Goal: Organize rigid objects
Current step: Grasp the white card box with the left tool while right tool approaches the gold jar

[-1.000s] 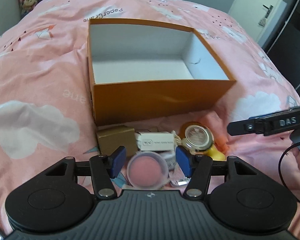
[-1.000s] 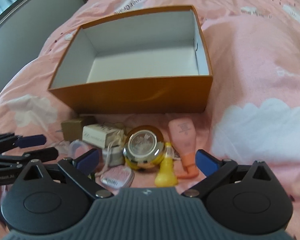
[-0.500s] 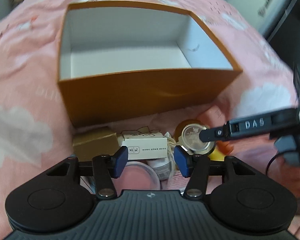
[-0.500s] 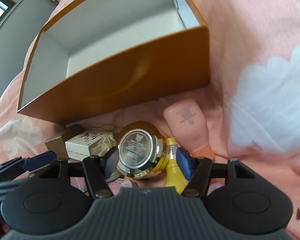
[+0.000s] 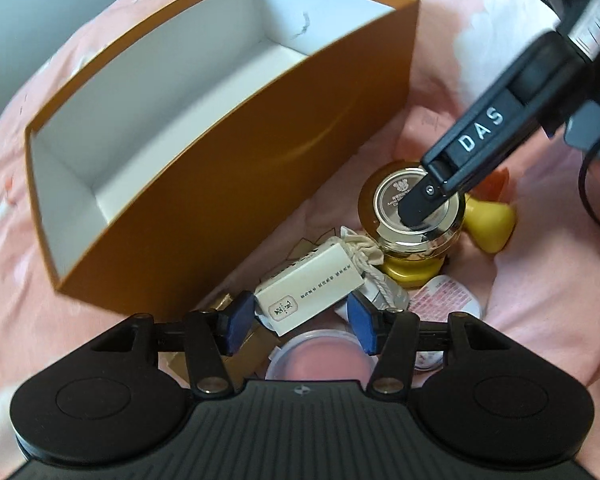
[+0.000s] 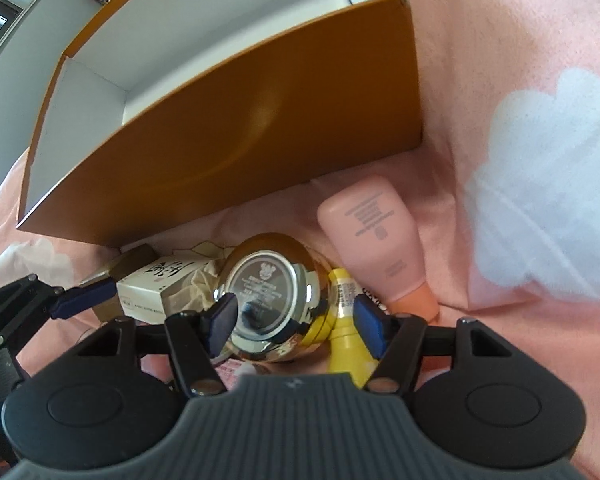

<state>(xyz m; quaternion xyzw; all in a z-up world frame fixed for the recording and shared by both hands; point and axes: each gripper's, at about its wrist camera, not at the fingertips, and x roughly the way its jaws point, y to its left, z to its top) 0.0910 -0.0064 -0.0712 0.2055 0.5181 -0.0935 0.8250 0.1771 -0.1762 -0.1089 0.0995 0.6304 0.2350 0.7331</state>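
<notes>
Looking at a little heap of cosmetics on the pink bedspread (image 6: pixel 520 80), jammed right up against the front wall of the empty orange box (image 5: pixel 260 140). Got the right gripper (image 6: pixel 294 326) down over the glass jar (image 6: pixel 268 300) with the shiny silver lid, with jaws opening and the jar between them, but not pinched by either pad as far as can be seen. Got the left gripper (image 5: pixel 300 320) over the white carton (image 5: pixel 312 288) in much the same way, with jaws apart, straddling it, no obvious squeeze. Guessing on handling here: probably the heaviest piece in the heap, that jar, and slick too, with glass sides and a polished lid. So better to grab low on the round body than on the lid rim, and to keep clear of the yellow bottle (image 6: pixel 346 344) wedged in by the right pad. Breakable as well, so no dropping into the box from up high. Much easier job with the carton: light, flat-sided, stiff-ish cardboard, but crushable, so go gentle and take it across the narrow faces near the middle. Worth watching the drawstring pouch (image 5: pixel 360 250) leaning on its far end too. No gripper on the pink tube (image 6: pixel 372 232) or the pink-lidded tub (image 5: pixel 316 356) yet.
</notes>
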